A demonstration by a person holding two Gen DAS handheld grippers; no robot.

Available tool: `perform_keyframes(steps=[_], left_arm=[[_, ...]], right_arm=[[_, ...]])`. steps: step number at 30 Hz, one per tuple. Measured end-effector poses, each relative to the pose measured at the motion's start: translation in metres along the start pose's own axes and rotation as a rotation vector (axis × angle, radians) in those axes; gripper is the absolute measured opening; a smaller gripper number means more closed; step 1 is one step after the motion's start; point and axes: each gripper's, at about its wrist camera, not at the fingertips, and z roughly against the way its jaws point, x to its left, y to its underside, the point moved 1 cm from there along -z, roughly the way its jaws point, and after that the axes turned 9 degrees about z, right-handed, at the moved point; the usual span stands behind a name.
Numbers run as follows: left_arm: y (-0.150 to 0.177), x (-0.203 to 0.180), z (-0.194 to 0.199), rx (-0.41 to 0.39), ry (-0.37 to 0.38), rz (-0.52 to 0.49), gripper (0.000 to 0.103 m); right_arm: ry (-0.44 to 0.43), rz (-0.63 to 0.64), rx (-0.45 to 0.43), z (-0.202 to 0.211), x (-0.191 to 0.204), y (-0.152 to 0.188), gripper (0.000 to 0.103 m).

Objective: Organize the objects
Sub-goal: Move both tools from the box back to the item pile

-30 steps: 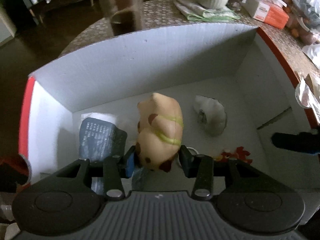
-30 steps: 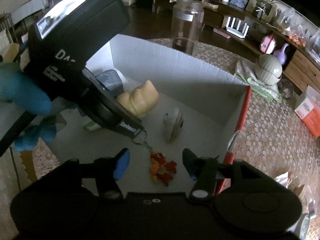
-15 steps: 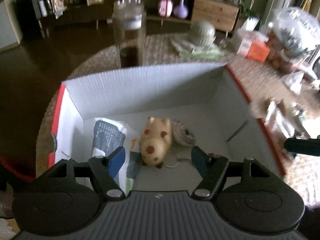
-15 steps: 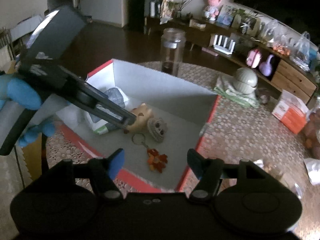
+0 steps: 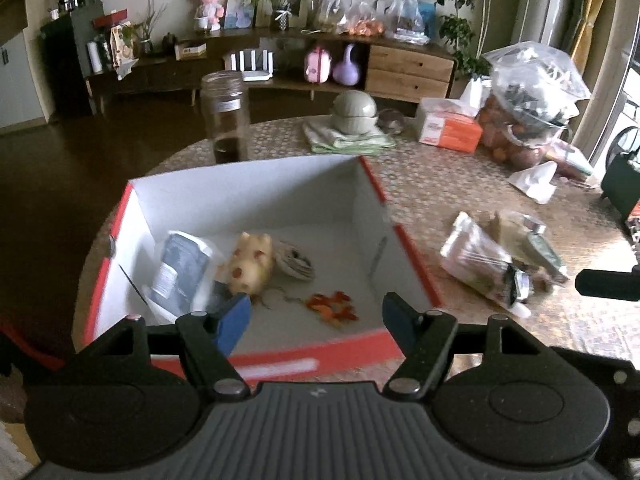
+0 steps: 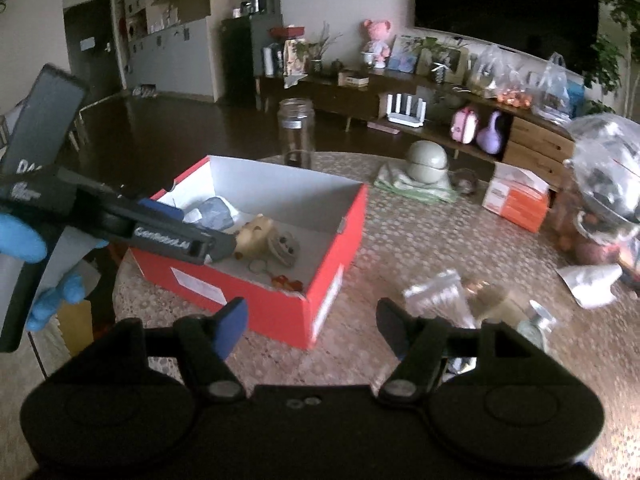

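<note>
A red box (image 5: 280, 360) with a white inside sits on the round table and holds a cream pig toy (image 5: 252, 264), a blue-grey packet (image 5: 180, 264), a round woven piece (image 5: 296, 264) and an orange keychain (image 5: 332, 306). My left gripper (image 5: 316, 316) hovers open above the box's near wall, with nothing between its fingers. In the right wrist view it (image 6: 216, 246) reaches over the box (image 6: 240, 288) from the left, held by a blue-gloved hand (image 6: 20, 236). My right gripper (image 6: 310, 318) hangs in front of the box's corner. Its jaws are opening and empty.
Clear plastic packets and a small bottle (image 5: 480, 260) lie loose on the table right of the box. Behind the box stand a glass jar (image 5: 226, 116), a grey-green bowl on a cloth (image 5: 355, 110), an orange tissue box (image 5: 448, 128) and a full plastic bag (image 5: 532, 96).
The left gripper let go of the pig toy, opened, and drew back and up out of the box. The right gripper also rose and pulled back from the box, its jaws widening.
</note>
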Motion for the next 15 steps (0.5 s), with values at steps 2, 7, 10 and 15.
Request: perform_keyframes(steps=[2, 7, 10, 15], left_arm=[[0.01, -0.013, 0.006, -0.01, 0.01, -0.002, 0.078], [0.031, -0.042, 0.017, -0.035, 0.052, 0.037, 0.08], [0.041, -0.059, 0.021, -0.036, 0.088, 0.061, 0.083], [0.057, -0.09, 0.013, -0.031, 0.114, 0.019, 0.087]], right_arm=[[0.011, -0.019, -0.004, 0.009, -0.01, 0.009, 0.071], [0.046, -0.086, 0.0, 0.028, -0.04, 0.039, 0.075], [0.066, -0.111, 0.006, 0.035, -0.058, 0.057, 0.076], [0.075, -0.13, 0.013, 0.037, -0.078, 0.078, 0.079]])
